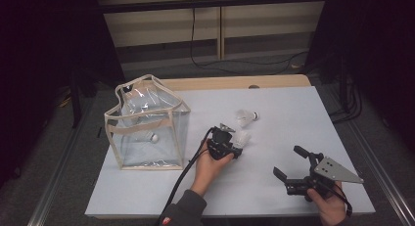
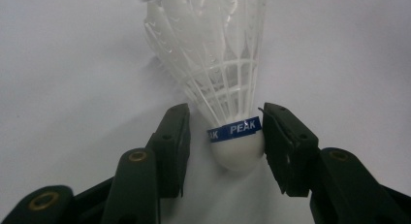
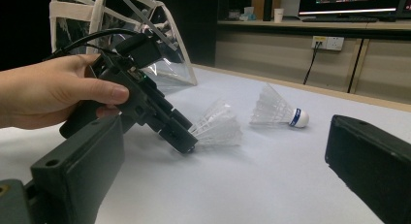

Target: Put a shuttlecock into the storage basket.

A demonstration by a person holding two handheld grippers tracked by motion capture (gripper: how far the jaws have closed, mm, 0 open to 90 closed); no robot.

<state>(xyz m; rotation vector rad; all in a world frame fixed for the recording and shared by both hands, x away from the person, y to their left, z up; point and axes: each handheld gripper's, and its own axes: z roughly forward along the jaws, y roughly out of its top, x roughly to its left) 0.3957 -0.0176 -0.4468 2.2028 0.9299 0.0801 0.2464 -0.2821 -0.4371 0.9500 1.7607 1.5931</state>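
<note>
The near shuttlecock (image 2: 235,136), lying on the white table (image 1: 274,182), is bracketed at its cork by the left gripper (image 2: 225,132), jaws partly closed, one side touching. The right gripper (image 1: 292,163) is held wide and empty, well apart.

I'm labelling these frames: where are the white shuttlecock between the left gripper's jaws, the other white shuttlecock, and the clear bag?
White feathered shuttlecock between jaws (image 2: 237,144): left gripper view, rounded cork.
Second white shuttlecock (image 3: 278,110): right gripper view, feather skirt.
Clear plastic cream-trimmed bag (image 1: 147,138): high view, front wall.
</note>
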